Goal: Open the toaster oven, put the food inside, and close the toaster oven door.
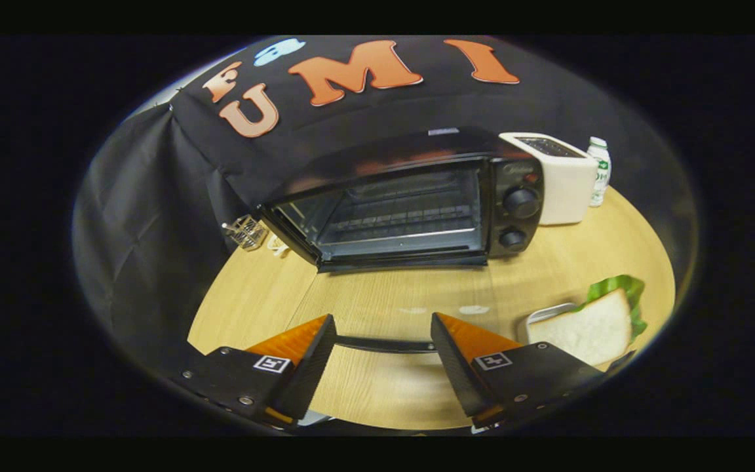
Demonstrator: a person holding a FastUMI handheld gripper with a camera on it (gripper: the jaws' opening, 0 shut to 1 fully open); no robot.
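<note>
The tongs (383,344) stood open, gripping nothing; the toaster oven (410,196) sat open beyond them, the sandwich (590,328) just right on the bench (377,295).

The boxy metal toaster oven (410,196) is glossy black, its two round knobs (522,202) black too, with a small red mark above them; its wire rack (404,216) shows grey. Beside it stands a cream-white plastic pop-up toaster (564,180) with a dark slotted top, and a small white bottle (600,170) with a green-printed label. The round wooden surface (404,295) is pale tan with faint grain. The sandwich (597,324) shows white bread and bright green lettuce, on a white tray (538,318). A silver wire basket (246,231) sits against black cloth.
</note>
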